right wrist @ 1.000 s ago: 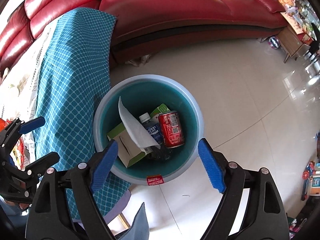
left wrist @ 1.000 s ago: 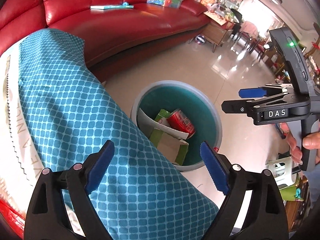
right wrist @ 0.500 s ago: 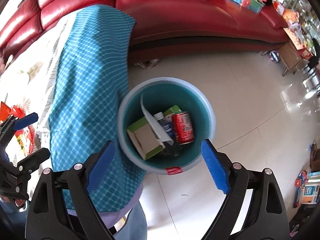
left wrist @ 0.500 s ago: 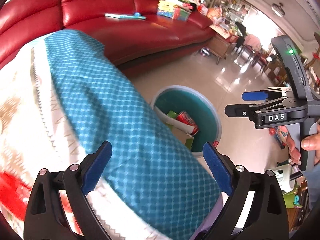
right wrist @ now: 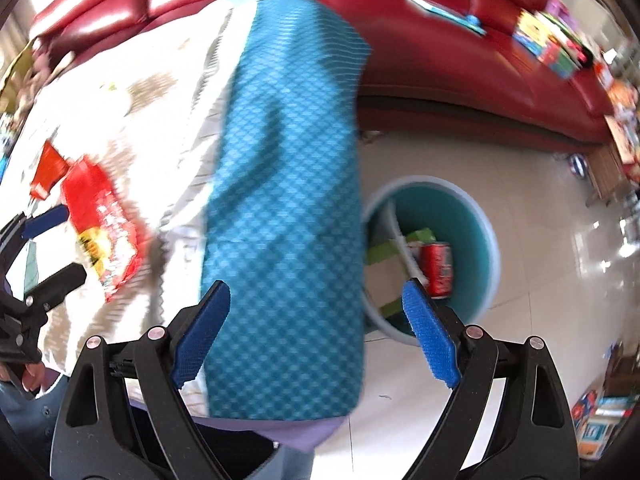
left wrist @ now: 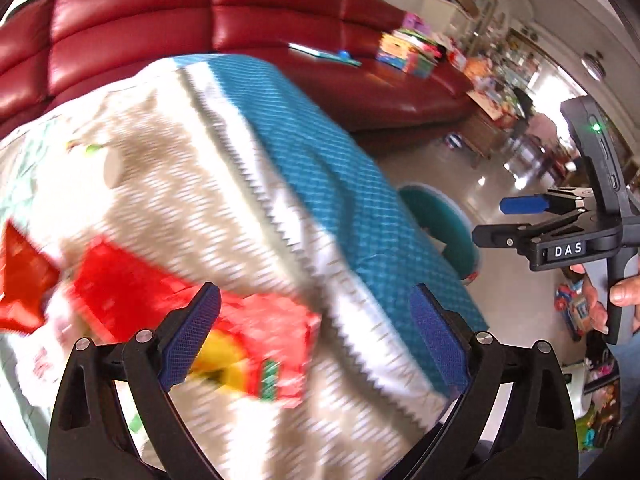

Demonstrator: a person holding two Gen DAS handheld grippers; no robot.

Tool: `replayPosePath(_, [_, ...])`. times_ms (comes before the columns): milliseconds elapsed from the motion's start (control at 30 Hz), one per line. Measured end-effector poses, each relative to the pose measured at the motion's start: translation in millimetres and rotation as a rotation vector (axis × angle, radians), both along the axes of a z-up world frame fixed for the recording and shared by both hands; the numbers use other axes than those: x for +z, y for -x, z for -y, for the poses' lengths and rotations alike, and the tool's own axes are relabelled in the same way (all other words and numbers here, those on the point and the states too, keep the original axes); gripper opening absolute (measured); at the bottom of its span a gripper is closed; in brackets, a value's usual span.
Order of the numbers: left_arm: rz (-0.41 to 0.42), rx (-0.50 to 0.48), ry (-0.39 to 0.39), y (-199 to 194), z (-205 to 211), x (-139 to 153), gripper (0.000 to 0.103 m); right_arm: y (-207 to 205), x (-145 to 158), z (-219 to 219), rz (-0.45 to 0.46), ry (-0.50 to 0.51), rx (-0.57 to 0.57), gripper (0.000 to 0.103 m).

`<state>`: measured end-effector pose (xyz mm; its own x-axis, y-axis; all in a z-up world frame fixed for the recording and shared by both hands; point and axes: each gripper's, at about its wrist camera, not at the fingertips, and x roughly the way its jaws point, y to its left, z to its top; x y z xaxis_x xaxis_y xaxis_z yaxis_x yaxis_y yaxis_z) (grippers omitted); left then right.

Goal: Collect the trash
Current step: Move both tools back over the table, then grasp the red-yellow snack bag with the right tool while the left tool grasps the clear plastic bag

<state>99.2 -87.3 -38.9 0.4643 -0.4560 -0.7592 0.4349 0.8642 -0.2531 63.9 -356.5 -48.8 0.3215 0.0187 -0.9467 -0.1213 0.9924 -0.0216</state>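
Observation:
A red and yellow snack wrapper (left wrist: 256,344) (right wrist: 104,224) lies on the cloth-covered table (left wrist: 168,208). My left gripper (left wrist: 314,296) hovers over it with its jaws opening and nothing pressed between the pads. A second red wrapper (left wrist: 24,280) (right wrist: 48,168) lies further left. The teal bin (left wrist: 452,224) (right wrist: 476,224) stands on the floor beside the table and holds a red can (right wrist: 438,268), a green cardboard box (right wrist: 384,268) and white paper. My right gripper (right wrist: 316,288) (left wrist: 490,220) hangs open and empty over the table's blue cloth edge (right wrist: 288,160), left of the bin.
A red sofa (left wrist: 280,20) (right wrist: 440,48) curves behind the table, with books and toys on it. A small white round thing (left wrist: 112,168) sits on the cloth. A wooden side table (left wrist: 480,132) and toys (left wrist: 572,304) stand on the tiled floor. A hand (left wrist: 624,292) holds the right gripper.
Both grippers have swung left, away from over the bin and across the table. The red wrappers have come into view under the left gripper. The bin now sits off to the right.

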Motion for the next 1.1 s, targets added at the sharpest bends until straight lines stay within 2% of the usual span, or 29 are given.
replayPosePath(267, [-0.008, 0.126, 0.002, 20, -93, -5, 0.096, -6, -10, -89, -0.034, 0.005, 0.165, 0.084])
replayPosePath(633, [-0.036, 0.286, -0.005, 32, -194, -17, 0.096, -18, -47, -197, -0.123, 0.017, 0.362, 0.084])
replayPosePath(833, [-0.064, 0.325, 0.009, 25, -214, -29, 0.096, -23, -68, -231, -0.166, 0.057, 0.452, 0.084])
replayPosePath(1100, [-0.089, 0.333, 0.023, 12, -224, -40, 0.096, -39, -81, -247, -0.186, 0.103, 0.482, 0.084])
